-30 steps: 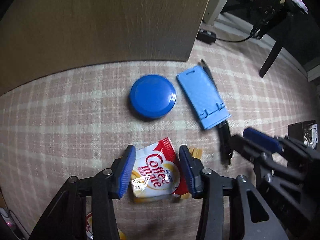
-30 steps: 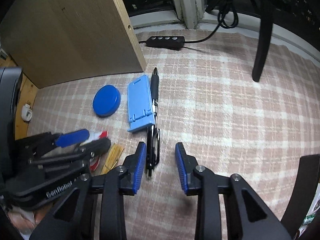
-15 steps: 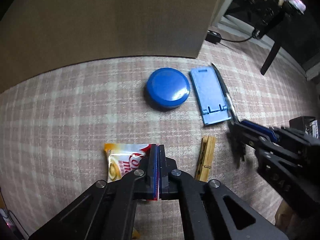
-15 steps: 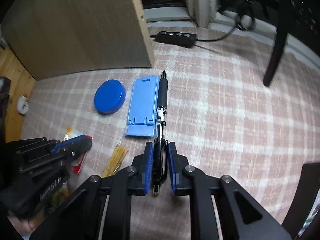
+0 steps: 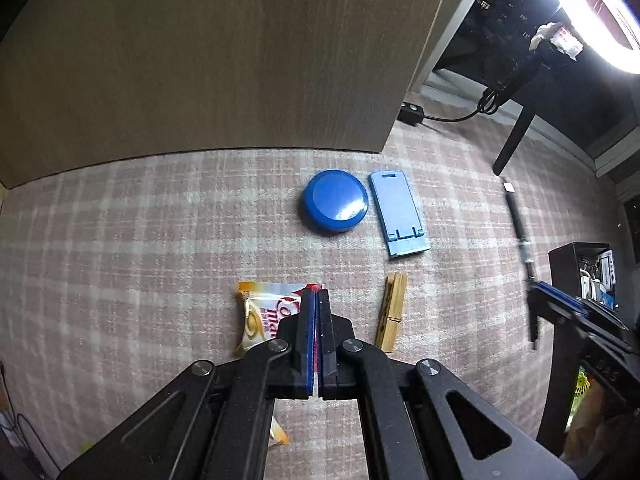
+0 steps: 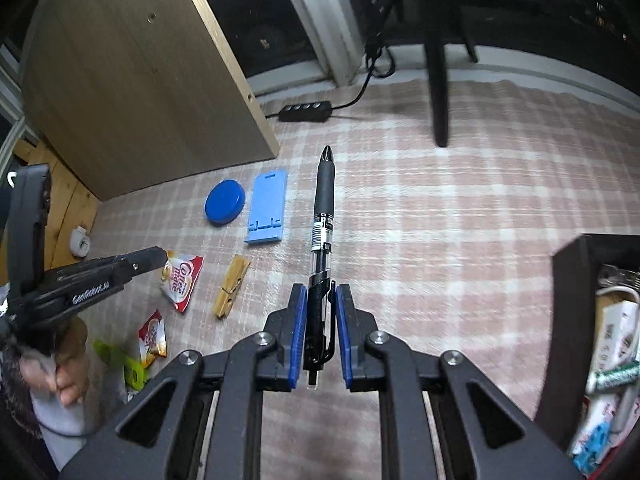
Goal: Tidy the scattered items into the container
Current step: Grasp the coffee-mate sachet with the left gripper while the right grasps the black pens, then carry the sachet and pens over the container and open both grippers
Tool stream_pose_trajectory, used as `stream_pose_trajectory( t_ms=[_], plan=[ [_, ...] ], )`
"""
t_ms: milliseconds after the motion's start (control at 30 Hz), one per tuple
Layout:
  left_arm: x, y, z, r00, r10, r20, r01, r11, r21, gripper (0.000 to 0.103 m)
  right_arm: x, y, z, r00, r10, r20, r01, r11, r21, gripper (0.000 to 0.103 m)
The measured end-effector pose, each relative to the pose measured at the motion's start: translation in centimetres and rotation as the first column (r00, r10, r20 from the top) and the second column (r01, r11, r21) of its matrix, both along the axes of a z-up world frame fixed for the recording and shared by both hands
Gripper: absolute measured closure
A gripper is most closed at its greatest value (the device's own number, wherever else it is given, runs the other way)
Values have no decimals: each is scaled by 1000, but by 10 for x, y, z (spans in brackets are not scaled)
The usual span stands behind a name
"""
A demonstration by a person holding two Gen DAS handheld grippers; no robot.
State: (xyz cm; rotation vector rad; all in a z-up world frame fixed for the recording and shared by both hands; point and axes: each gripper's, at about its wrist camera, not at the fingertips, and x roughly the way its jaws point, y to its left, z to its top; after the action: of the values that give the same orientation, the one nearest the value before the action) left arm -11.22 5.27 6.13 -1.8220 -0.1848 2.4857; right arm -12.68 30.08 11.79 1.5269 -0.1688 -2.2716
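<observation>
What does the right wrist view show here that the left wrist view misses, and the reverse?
Only the right wrist view shows the pen clamped by its clip end in the right gripper, a second sachet and the container's contents. Only the left wrist view shows the left gripper shut on the creamer sachet up close. Both show the blue lid, phone stand, clothespin and checked rug.

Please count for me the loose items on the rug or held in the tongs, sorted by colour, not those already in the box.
Blue: 2, round lid and phone stand
Black: 1, pen
Wood: 1, clothespin
Red and white: 2, Coffee-mate sachet and smaller sachet
Green: 1, wrapper
Total: 7
</observation>
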Motion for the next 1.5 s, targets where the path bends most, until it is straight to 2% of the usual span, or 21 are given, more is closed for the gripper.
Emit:
stream_pose_trajectory(
  t_ms=[67,167,233,267,300,367,467,567,633,733,767,833,867,933,1067,1200,1300,1433,1500],
  plan=[
    [1,-7,-4,1000,10,20,-10,1000,6,103,3,5,2,1000,-1,-1,1,1000,0,88],
    [7,-17,-11,998,18,65,-18,1000,10,95,4,9,-1,1000,-7,1,7,1000,7,88],
    [13,-29,-16,997,10,72,-10,1000,-4,77,6,12,-2,1000,-10,4,10,1000,9,88],
    [15,-34,-18,997,7,75,-6,1000,-10,62,7,14,-4,1000,-13,7,13,1000,10,88],
    [22,-43,-17,997,5,73,-4,1000,-20,57,7,15,-5,1000,-15,10,15,1000,11,88],
    [26,-49,-20,997,-6,83,8,1000,-29,51,5,16,-8,1000,-18,17,18,1000,14,88],
    [13,-32,-38,993,-33,114,41,997,-69,43,3,15,-11,1000,-17,23,16,1000,17,88],
    [12,-27,-53,990,-64,129,82,986,-146,44,2,13,-12,1000,-14,23,14,1000,19,88],
    [17,-25,-54,993,-82,91,95,984,-151,55,3,12,-12,1000,-14,23,14,1000,21,88],
    [23,-30,-52,993,-94,70,104,982,-157,64,4,10,-13,1000,-13,22,13,1000,23,88],
    [26,-33,-50,993,-96,63,105,981,-161,82,4,10,-13,1000,-14,22,14,1000,23,88],
    [29,-44,-46,995,-86,60,93,985,-143,89,6,11,-11,1000,-17,17,16,1000,21,88],
    [30,-51,-44,995,-78,60,85,988,-130,98,6,11,-10,1000,-18,14,17,1000,21,88],
    [33,-62,-43,996,-66,64,72,991,-109,99,6,12,-10,1000,-19,13,19,1000,20,88],
    [44,-83,-41,997,-58,52,64,992,-112,99,8,14,-7,1000,-19,7,19,1000,18,88],
    [60,-77,-15,999,-41,31,43,997,-63,99,12,20,0,1000,-26,-4,26,1000,11,88],
    [73,-74,6,997,-73,-11,72,996,-47,99,14,30,12,999,-37,-23,37,999,3,88],
    [66,-22,31,991,-118,-58,118,993,3,99,22,55,30,996,-69,-48,69,998,1,88],
    [48,24,31,987,-146,-73,148,989,26,99,28,71,38,994,-91,-61,91,996,4,88]
  ],
)
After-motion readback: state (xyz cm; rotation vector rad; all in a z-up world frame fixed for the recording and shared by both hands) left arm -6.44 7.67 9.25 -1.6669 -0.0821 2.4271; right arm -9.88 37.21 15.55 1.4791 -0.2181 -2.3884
